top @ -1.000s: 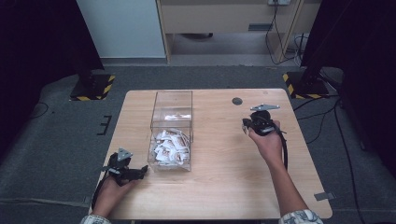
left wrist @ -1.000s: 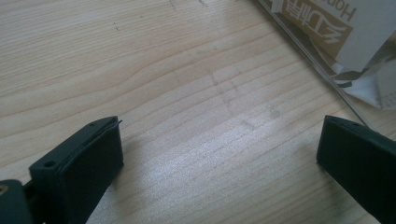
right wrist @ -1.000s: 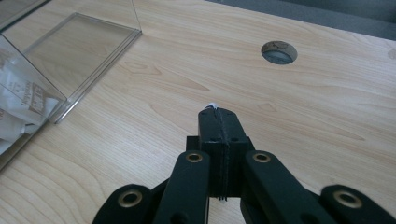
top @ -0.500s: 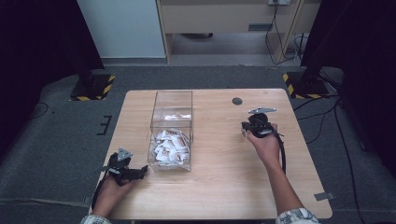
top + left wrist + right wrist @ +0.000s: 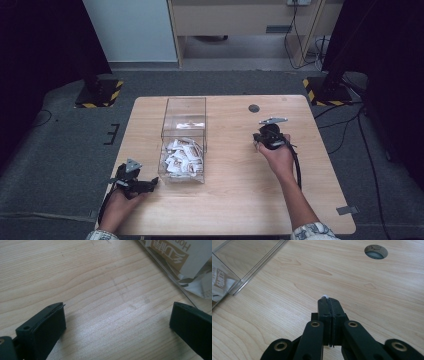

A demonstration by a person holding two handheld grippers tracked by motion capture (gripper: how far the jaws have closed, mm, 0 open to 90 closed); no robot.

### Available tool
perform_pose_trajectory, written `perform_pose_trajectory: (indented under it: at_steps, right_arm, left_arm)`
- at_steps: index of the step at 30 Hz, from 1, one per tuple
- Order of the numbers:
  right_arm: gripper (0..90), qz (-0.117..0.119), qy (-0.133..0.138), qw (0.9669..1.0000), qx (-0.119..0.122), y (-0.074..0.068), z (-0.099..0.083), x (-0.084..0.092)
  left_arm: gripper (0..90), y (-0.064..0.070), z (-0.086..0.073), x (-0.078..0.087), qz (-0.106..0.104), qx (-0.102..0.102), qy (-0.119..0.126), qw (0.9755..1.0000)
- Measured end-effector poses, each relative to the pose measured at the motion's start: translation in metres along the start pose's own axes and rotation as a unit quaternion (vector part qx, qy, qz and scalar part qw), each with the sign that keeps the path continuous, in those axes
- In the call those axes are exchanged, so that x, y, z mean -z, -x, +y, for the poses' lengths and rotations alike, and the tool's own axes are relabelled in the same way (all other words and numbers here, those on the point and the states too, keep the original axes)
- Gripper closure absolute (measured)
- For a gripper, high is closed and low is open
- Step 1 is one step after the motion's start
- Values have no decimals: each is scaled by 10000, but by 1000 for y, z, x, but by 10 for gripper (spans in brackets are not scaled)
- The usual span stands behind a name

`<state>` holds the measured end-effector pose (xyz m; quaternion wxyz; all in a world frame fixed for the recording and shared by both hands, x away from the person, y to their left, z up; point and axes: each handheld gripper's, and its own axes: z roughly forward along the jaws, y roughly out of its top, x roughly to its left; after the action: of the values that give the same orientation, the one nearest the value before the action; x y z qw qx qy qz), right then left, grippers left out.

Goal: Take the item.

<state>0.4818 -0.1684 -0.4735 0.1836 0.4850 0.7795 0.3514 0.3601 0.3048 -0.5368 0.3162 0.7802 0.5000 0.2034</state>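
Right gripper [image 5: 329, 299] pinches a white scrap [image 5: 325, 296] above the wooden table [image 5: 240, 200]

Its jaws are pressed together, a sliver of white showing at the tips; the left gripper [image 5: 150, 184] rests spread wide, holding nothing, just beside the clear box [image 5: 184, 125] of packets [image 5: 182, 156].

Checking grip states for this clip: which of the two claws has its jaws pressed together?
The right claw, out on the bare table right of the clear box; a white sliver peeks from its tip. The left claw stands wide open.
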Motion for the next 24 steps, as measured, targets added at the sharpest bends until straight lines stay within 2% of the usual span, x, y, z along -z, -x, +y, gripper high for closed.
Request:
perform_pose_trajectory:
  at_steps: [5, 15, 24]
  right_arm:
    - [885, 31, 0, 10000, -12, -2, 1, -1]
    - [804, 78, 44, 9999, -44, -5, 2, 1]
    - [774, 148, 98, 9998, -53, -8, 5, 6]
  left_arm:
    - [0, 0, 0, 0, 0, -1, -1, 10000]
    - [0, 0, 0, 0, 0, -1, 0, 10000]
    - [0, 0, 0, 0, 0, 0, 0, 10000]
